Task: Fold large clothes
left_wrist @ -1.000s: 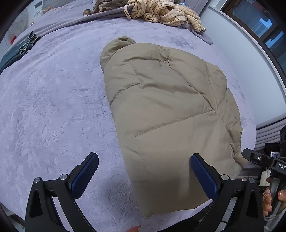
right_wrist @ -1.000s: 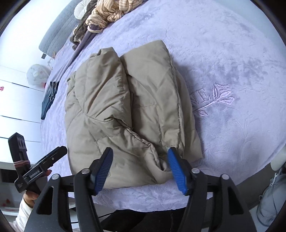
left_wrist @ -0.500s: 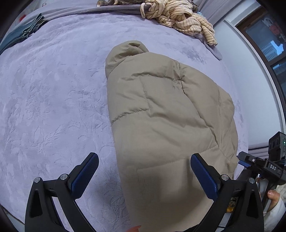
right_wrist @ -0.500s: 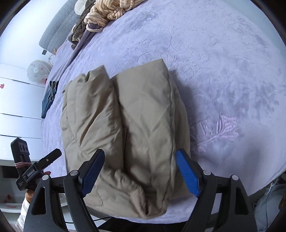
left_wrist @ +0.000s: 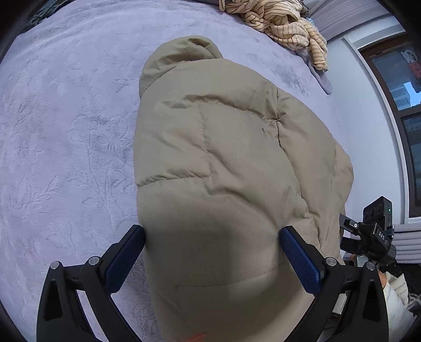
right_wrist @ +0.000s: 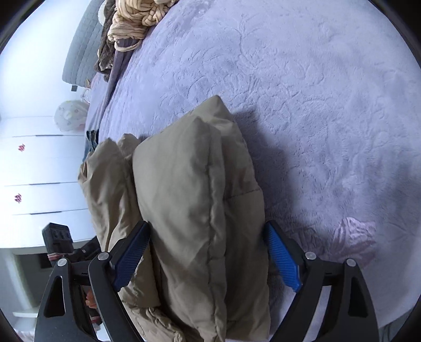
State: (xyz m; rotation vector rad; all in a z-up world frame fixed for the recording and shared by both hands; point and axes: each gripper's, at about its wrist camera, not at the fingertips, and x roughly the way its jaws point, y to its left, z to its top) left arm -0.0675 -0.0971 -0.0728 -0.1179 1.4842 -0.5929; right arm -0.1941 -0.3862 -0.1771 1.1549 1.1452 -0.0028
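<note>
While both grippers hang low over the near edge of the bed (left_wrist: 65,147), the folded tan puffer jacket (left_wrist: 223,157) fills the space between their blue pads. In the left wrist view the left gripper (left_wrist: 213,263) stands with its jaws wide apart, the jacket's near end bulging up between them; its left pad (left_wrist: 123,260) sits right at the jacket's side and the right pad (left_wrist: 300,263) lies against the fabric, but no squeezing shows. In the right wrist view the right gripper (right_wrist: 208,260) has its jaws opening, with a thick folded layer of the jacket (right_wrist: 194,200) between them; whether the pads press on it cannot be told for sure, and they seem to flank it loosely.

Just beyond the jacket's right side, the left wrist view catches the other gripper's black body with white letters reading "DAS" (left_wrist: 381,236) and a pale sleeve (left_wrist: 394,302) below it.

The jacket lies lengthwise at the bed's near edge, toward its right side, on the lilac embossed bedspread. A stitched motif (right_wrist: 352,236) marks the bedspread just to the right of the right gripper; its lettering is unreadable.

At the bed's far edge lies a heap of cream striped clothing (left_wrist: 284,23), with a grey headboard (right_wrist: 79,52) and white drawers (right_wrist: 39,171) behind.
</note>
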